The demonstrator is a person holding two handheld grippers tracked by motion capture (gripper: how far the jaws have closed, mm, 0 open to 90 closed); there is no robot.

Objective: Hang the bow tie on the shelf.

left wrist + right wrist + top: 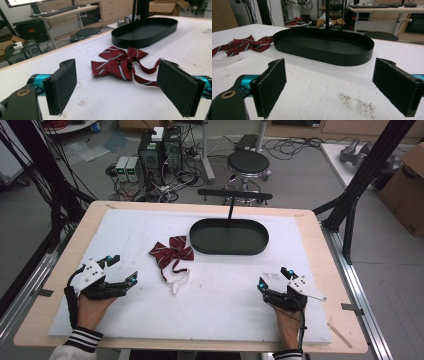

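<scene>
Left gripper (121, 269) rests on the white mat (215, 315) at the left, jaws spread wide w/ nothing between. Right gripper (273, 278) sits at the mat's right, jaws likewise spread & empty. Dark red striped bow tie (171, 251) w/ white strap (178, 281) lies flat near mat centre, just left of the black oval tray (197, 236), apart from it. Left gripper view: bow tie (120, 62) ahead of the jaws, tray (140, 41) behind it.

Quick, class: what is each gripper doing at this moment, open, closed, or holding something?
Left gripper: open, holding nothing, near the red bow tie.
Right gripper: open, holding nothing, facing the black tray.
</scene>
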